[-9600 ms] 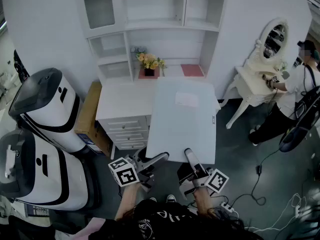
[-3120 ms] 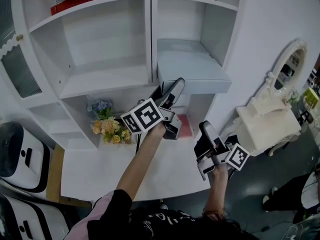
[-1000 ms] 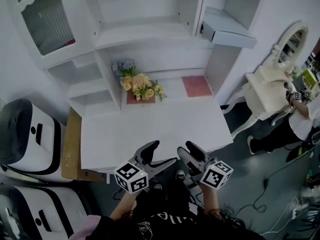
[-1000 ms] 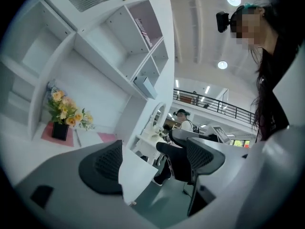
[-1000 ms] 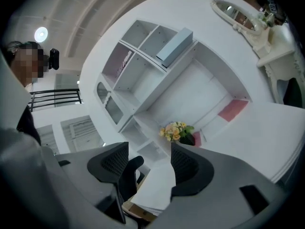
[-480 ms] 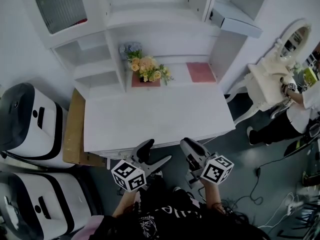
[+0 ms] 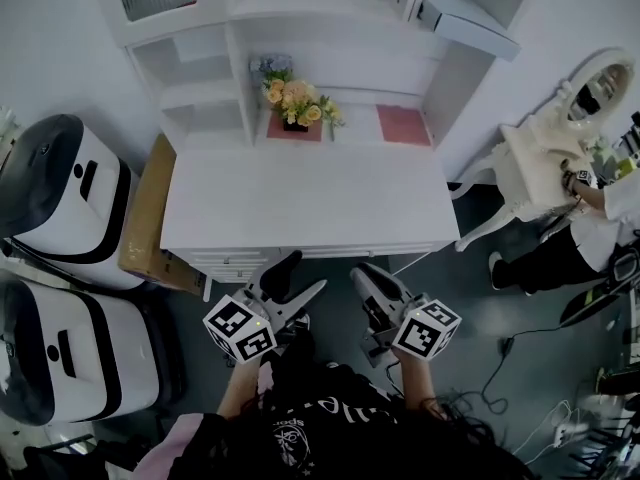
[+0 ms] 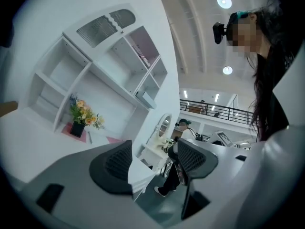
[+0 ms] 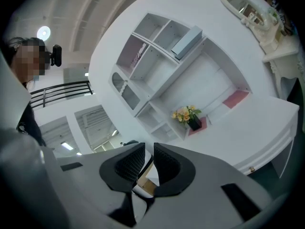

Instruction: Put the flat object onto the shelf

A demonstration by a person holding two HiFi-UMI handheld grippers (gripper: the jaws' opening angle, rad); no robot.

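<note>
From the head view, we stand short of the tabletop (image 7: 310,203) with both grippers low, in front of its near edge. The left gripper (image 7: 297,280) has its fingers spread. The right gripper (image 7: 365,286) has its fingers pressed together. Neither carries anything. The board (image 7: 468,16) lies far ahead of the fingers and above them. It sits flat in the upper right bay of the shelves (image 7: 300,13), with one end jutting past the shelf front. We judge that the bay is shallower than the board is long, hence the overhang. With the board resting there, we judge the task done, which would explain why both grippers hang clear of the furniture.

In the left gripper view, the fingers (image 8: 116,163) stand apart and have just been closing. Nothing is between them. Through the gap we see only a tabletop corner and the floor. The board (image 8: 145,99) shows far beyond the fingers, up and to the right of the flowers (image 8: 83,113).

In the right gripper view, the fingers (image 9: 128,163) have just closed and are nearly touching, pinching nothing. The board (image 9: 187,40) sits high above them in its bay, sticking out at the front.
</note>
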